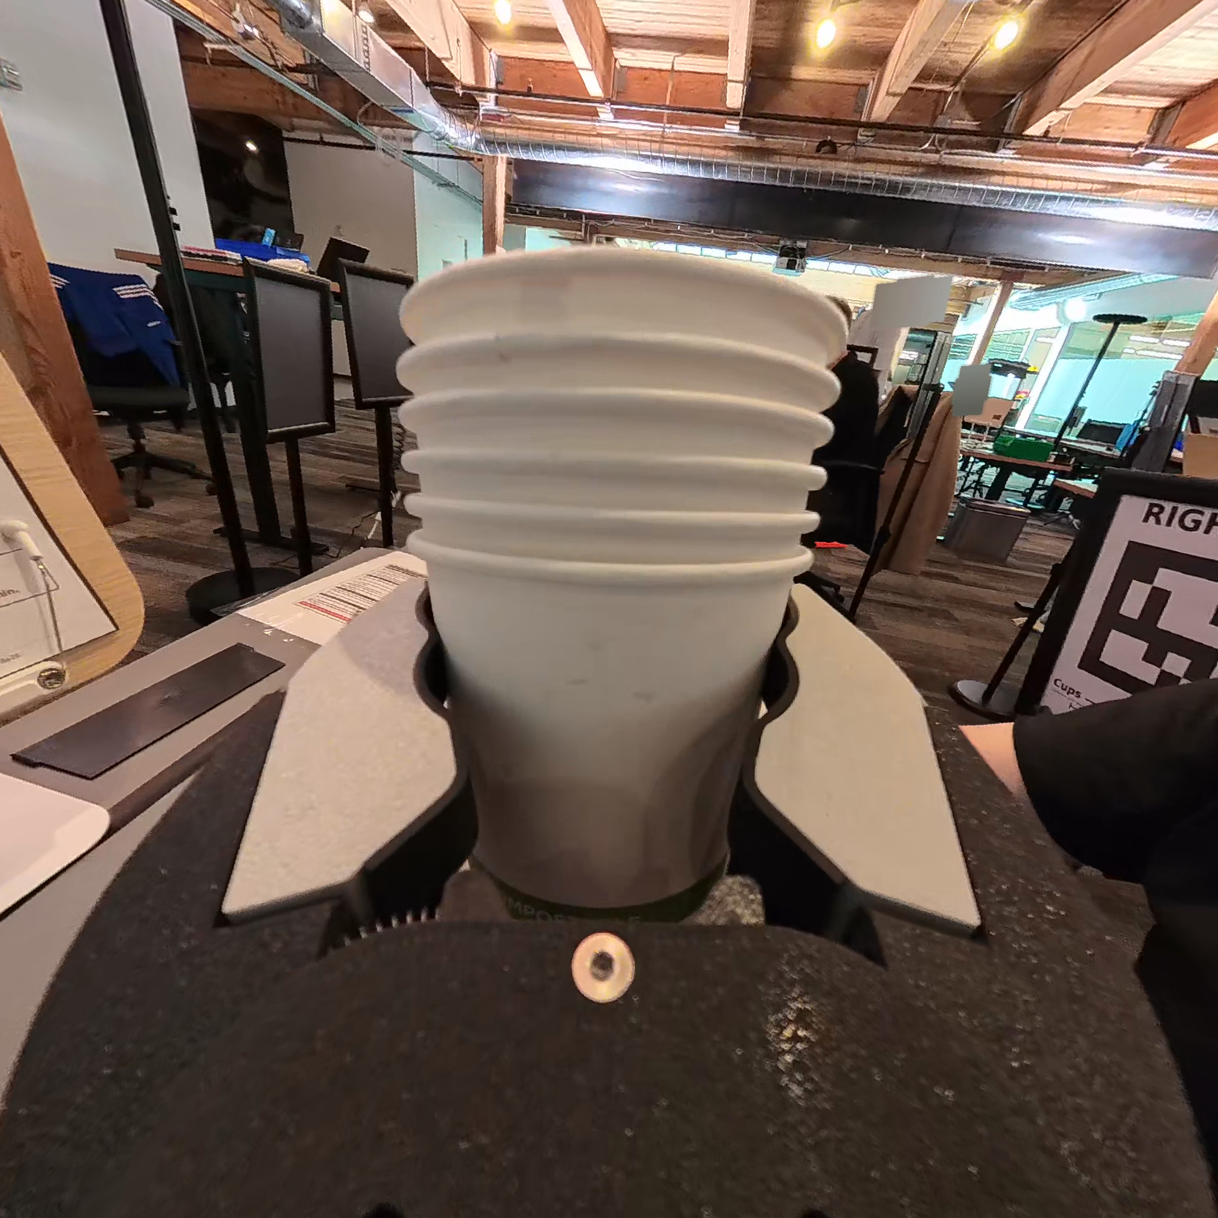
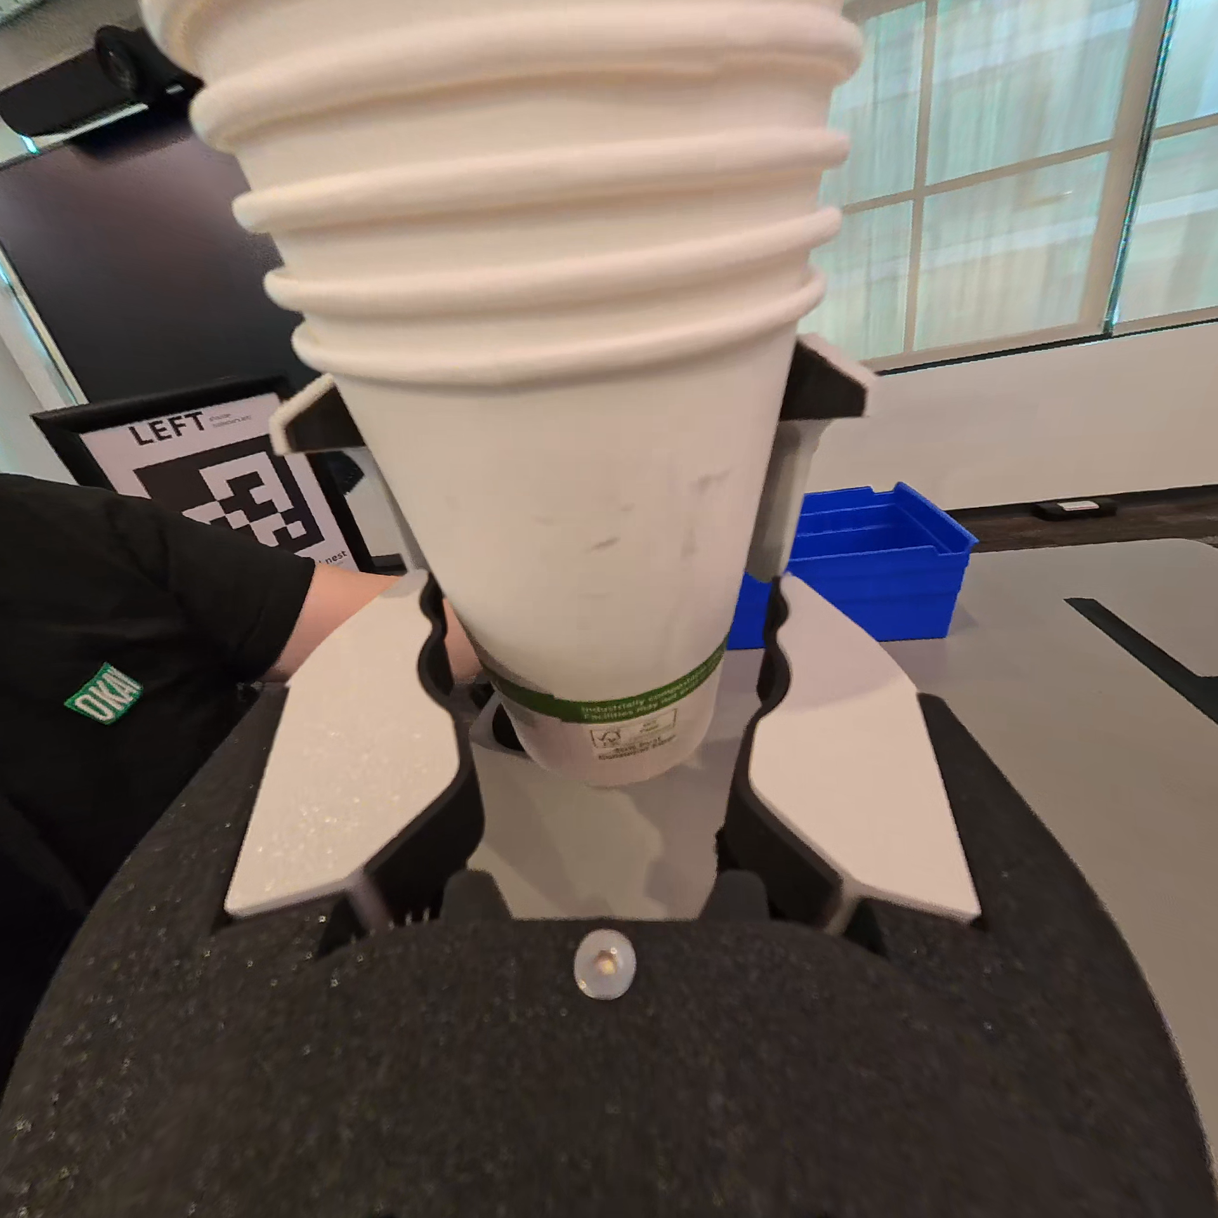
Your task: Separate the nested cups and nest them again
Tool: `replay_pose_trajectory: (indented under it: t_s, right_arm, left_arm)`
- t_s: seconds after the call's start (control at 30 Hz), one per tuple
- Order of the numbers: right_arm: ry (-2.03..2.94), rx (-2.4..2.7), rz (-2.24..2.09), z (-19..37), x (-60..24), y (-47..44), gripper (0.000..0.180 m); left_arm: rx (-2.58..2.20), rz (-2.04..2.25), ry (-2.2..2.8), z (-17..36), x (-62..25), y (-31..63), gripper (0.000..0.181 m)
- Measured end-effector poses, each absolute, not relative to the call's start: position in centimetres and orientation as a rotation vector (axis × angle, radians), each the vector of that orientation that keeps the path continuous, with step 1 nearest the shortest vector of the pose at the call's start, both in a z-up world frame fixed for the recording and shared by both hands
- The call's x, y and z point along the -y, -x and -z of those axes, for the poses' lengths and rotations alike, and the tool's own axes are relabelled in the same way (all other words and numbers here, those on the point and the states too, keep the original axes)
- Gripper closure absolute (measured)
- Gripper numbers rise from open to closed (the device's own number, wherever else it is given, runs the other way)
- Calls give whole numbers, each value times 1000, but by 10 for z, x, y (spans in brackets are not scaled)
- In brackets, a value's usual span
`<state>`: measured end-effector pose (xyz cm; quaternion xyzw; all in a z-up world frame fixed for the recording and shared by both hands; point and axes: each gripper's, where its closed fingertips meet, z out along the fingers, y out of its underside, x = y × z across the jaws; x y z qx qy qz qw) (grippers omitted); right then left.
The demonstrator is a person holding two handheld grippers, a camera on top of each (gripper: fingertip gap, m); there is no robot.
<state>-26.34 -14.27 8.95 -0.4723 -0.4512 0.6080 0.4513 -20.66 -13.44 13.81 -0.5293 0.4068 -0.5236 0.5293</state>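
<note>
- At far left of the right wrist view, black sleeve reaching in behind the cups, apparently the arm carrying the left-hand tool.
- Just rightward, left gripper clenched on the stack of cups, fingers pressed to the outermost cup's wall below its rim. Probably gripped low so as to anchor the whole stack.
- At centre, stack tilted, six rolled rims fanned upward, green-banded base seemingly clear of the table.
- Around that base, right gripper released, a gap on each side, touching nothing. Likely lined up to pinch the lowest cup and draw it off.
- At far right, blue bin resting on the table, well apart.
</note>
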Motion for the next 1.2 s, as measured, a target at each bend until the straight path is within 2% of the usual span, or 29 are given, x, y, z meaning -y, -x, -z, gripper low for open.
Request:
replay_pose_trajectory:
  t_s: [0.13,0.23,0.37,0.43,0.8,0.9,1.2]
  right_arm:
    - [1170,1117,-1518,-90,143,261,88]
    - [1182,1135,-1517,-88,145,264,81]
    - [1188,1130,-1528,-88,145,264,84]
    - [1171,1175,-1529,-87,151,263,98]
    - [1285,1321,-1308,-67,149,262,100]
    - [1299,1340,-1275,-67,149,261,100]
    - [1285,1332,-1280,-67,150,262,100]
  left_arm:
    - [-954,1269,1240,-141,136,206,85]
    - [-942,1312,1231,-142,139,204,85]
    - [-922,1290,1212,-145,138,206,85]
    - [-938,1274,1211,-143,139,206,84]
    - [-1143,1054,1390,-119,144,217,86]
    - [-1196,972,1431,-111,144,221,80]
    - [-1139,997,1344,-112,145,217,87]
